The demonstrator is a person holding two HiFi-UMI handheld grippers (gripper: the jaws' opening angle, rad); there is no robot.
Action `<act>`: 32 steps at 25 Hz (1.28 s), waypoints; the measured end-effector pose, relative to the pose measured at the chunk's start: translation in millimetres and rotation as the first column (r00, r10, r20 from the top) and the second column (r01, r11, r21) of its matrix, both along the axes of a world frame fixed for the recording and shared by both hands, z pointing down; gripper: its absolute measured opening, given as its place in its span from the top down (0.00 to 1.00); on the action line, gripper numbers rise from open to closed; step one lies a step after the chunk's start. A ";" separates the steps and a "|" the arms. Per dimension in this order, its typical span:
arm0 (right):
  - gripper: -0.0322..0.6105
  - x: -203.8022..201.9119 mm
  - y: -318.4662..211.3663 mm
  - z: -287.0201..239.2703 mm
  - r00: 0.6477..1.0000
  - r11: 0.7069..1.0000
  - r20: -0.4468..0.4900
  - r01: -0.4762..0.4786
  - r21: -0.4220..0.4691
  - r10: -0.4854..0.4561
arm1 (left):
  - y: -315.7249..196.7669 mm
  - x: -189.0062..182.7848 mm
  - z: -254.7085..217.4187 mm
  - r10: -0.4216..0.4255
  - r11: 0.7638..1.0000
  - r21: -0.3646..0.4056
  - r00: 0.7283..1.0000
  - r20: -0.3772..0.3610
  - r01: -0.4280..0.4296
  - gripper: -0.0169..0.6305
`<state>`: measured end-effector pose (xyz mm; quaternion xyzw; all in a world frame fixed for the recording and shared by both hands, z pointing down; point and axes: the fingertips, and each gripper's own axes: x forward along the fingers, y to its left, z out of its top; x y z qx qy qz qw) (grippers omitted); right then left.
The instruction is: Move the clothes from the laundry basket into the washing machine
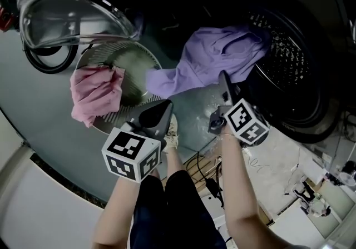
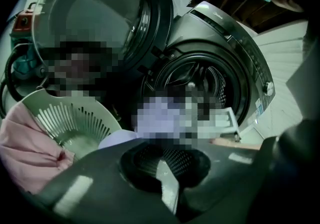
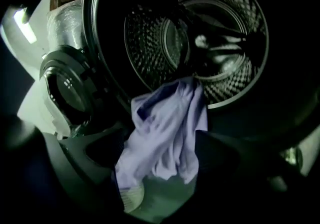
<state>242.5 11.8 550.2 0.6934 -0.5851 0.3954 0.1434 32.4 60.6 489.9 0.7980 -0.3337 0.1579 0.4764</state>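
Dim laundry corner: purple shirt (image 1: 217, 56) drapes washing machine (image 1: 311, 123) lip at two o'clock; right tool (image 3: 160, 130) released, left tool (image 1: 164, 106) clenched empty. Unpushed, shirt may slide out.

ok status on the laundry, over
Left gripper shut, empty. Right gripper open at the purple garment, which hangs half out of the drum. Pink garment draped over the basket rim. Door open, nothing in the way.

My left gripper (image 1: 160, 110) and right gripper (image 1: 225, 85) are dark grey, each carrying a white cube (image 1: 132, 154) printed with black square markers. Below them I see dark clothing (image 1: 167, 209) over my legs.
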 end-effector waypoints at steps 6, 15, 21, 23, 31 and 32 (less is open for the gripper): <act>0.07 -9.9 36.9 86.3 0.992 0.985 0.094 -0.069 -0.159 0.084 | 3.1 0.4 3.7 0.009 1.000 0.004 1.000 -0.007 -0.009 0.97; 0.32 7.8 -4.8 124.4 0.999 0.970 -0.020 0.033 -0.241 -0.039 | 3.1 -0.2 18.3 -0.013 1.000 0.012 1.000 -0.012 0.013 0.97; 0.79 0.6 -20.7 103.4 0.998 0.981 0.055 0.050 -0.190 -0.040 | -4.0 -1.7 8.7 -0.063 0.996 0.053 0.995 -0.083 0.067 0.97; 0.81 0.1 -31.7 78.4 0.998 0.989 0.012 0.067 -0.135 -0.066 | -7.0 -1.5 6.2 -0.073 0.995 0.059 0.994 -0.087 0.078 0.97; 0.83 26.0 -82.7 -13.8 0.984 0.992 -0.176 0.020 0.125 0.002 | -10.5 -2.6 -5.0 -0.052 0.996 0.067 0.996 -0.075 0.057 0.97; 0.83 32.1 -88.7 -19.6 0.981 0.990 -0.195 0.027 0.135 0.000 | -10.6 -3.4 -6.1 -0.053 0.996 0.066 0.996 -0.077 0.058 0.97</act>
